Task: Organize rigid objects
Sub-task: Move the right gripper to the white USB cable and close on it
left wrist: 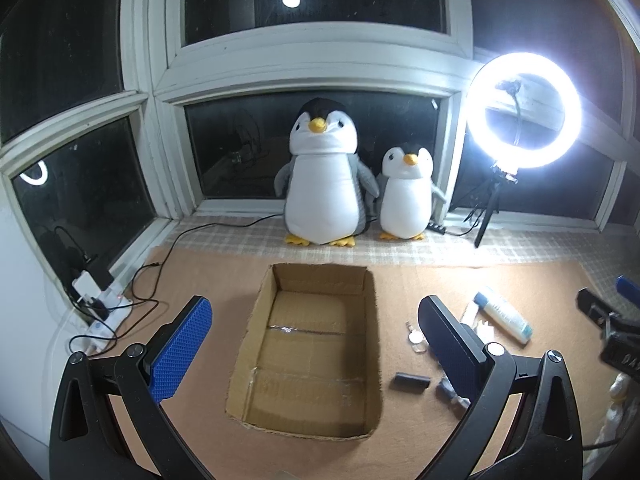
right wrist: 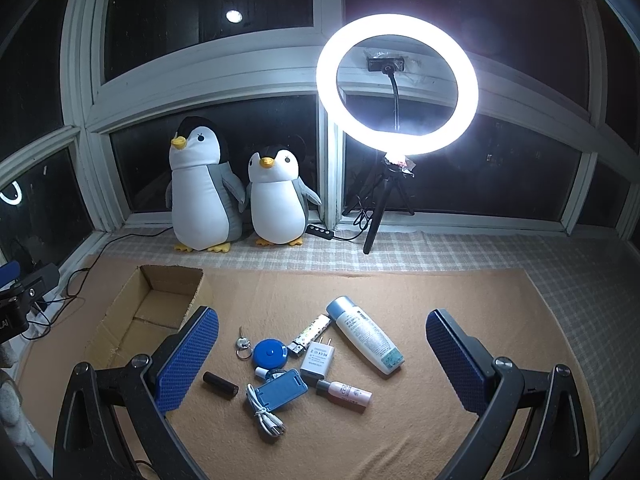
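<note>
An empty cardboard box lies open on the tan mat. My left gripper hovers open above it. To the box's right lies a cluster: a white bottle, a white charger plug, a blue round tape measure, a blue card holder, a black cylinder, a pink-and-dark small bottle, a lighter, keys and a white cable. My right gripper is open above this cluster, holding nothing.
Two plush penguins stand on the checked cloth by the window. A lit ring light on a tripod stands to their right. Cables and a power strip lie at the mat's left edge.
</note>
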Demonstrator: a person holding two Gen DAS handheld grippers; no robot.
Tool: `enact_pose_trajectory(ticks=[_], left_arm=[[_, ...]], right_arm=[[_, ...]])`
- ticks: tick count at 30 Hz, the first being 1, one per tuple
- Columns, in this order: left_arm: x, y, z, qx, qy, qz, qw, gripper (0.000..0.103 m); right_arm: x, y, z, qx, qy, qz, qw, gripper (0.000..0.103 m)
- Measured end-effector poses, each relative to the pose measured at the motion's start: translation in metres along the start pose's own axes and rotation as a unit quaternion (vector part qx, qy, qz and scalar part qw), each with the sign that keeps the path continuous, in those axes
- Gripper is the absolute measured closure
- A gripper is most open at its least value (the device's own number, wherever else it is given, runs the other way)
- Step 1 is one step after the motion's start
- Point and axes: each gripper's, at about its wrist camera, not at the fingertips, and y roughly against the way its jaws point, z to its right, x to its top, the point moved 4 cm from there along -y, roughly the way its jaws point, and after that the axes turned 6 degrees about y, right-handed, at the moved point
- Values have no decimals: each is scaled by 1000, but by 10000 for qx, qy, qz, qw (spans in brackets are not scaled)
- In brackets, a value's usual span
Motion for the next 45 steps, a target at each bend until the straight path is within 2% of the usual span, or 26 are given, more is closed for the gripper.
enact_pose_trajectory(ticks=[9, 17, 19, 25, 34, 36, 41, 45], left_arm=[[-30, -45, -52, 633, 63, -657, 9958, 0], [-77, -107, -93, 931, 328, -1561, 9828, 1], [-86, -119, -95, 992, 342, -1742, 9791, 8], [-110, -148, -107, 1103, 461, -2184, 9685, 18], [-122, -161, -107, 1143, 463, -2384, 9633, 33], [-124, -167, -111, 1126, 498, -2425, 9623, 40], [-123, -172, -110, 1097, 479, -2437, 9624, 44], [-121, -174, -107, 1055, 505, -2451, 9624, 51]], right_arm=[[-16, -19, 17, 43, -117, -244, 9996, 1], [-36, -41, 35, 201, -275, -517, 9981, 1], [-43, -50, 41, 327, -381, -642, 9967, 1], [-61, -69, 49, 430, -312, -829, 9951, 1], [-87, -88, 39, 681, 33, -1165, 9908, 1], [-92, -93, 36, 845, 24, -1269, 9883, 1], [-97, -101, 18, 1219, 224, -1382, 9826, 1], [-102, -107, -4, 1449, 556, -1472, 9769, 8]])
